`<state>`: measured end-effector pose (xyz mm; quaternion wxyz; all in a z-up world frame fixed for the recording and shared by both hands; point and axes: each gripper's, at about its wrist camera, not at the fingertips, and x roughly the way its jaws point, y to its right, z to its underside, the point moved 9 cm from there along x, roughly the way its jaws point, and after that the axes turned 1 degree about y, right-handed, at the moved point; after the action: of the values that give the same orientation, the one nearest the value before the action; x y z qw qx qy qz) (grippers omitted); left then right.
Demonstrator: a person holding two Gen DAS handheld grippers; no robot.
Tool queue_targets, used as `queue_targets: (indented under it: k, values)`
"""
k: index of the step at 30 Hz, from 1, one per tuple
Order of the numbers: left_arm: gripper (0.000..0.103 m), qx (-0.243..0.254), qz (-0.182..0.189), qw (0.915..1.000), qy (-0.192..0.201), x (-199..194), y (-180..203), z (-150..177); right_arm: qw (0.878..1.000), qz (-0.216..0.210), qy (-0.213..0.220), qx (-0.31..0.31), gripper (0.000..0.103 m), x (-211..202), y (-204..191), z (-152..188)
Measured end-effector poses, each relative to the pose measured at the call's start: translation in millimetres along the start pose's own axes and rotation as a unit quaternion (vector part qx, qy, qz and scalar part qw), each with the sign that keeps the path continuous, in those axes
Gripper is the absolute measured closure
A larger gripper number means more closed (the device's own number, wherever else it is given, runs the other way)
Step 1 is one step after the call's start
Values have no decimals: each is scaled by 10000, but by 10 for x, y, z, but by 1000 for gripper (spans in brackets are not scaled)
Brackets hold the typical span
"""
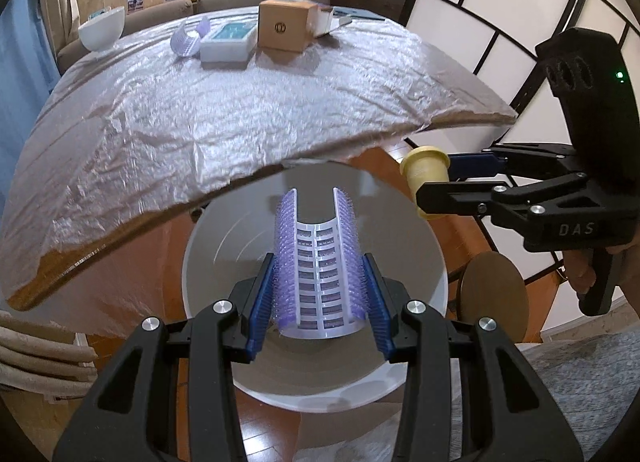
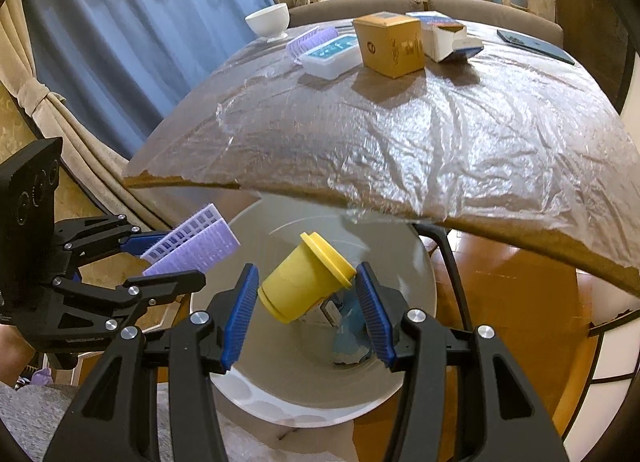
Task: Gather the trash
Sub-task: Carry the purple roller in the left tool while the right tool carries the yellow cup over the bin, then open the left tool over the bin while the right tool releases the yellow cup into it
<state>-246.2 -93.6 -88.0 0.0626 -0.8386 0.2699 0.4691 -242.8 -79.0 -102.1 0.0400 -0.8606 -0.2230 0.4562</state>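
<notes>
A: State the setting, largest element first.

B: Living room, sofa behind. A table (image 1: 208, 110) covered in crinkled clear plastic film carries a brown carton (image 1: 283, 24), a white bowl (image 1: 102, 28), a white tub (image 1: 228, 42) and a second purple hair roller half (image 1: 187, 40). Below the table's near edge stands a white waste bin (image 1: 432, 274).

A: Step in hand?

B: Judged: deposit. Both items hang over the bin opening.

A: Left gripper (image 1: 319, 294)?

B: Blue pads press both sides of a purple hair roller half (image 1: 318, 254), held directly above the bin.

A: Right gripper (image 2: 306, 302)?

B: It carries a yellow lidded container (image 2: 306, 284), tilted. The left pad touches it; contact on the right is unclear. It sits above the bin, where blue and white scraps (image 2: 348, 326) already lie.

A: Next move?

B: Probably spread the fingers of each gripper so the items drop inside, then return for the remaining tabletop items.
</notes>
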Motion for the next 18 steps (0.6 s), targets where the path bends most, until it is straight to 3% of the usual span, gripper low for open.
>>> queue_targets:
  k: [18]
  values:
    - [59,-66,-134,9991,-397,370,-85,194,9995,8,-291,92,53,256,94,114]
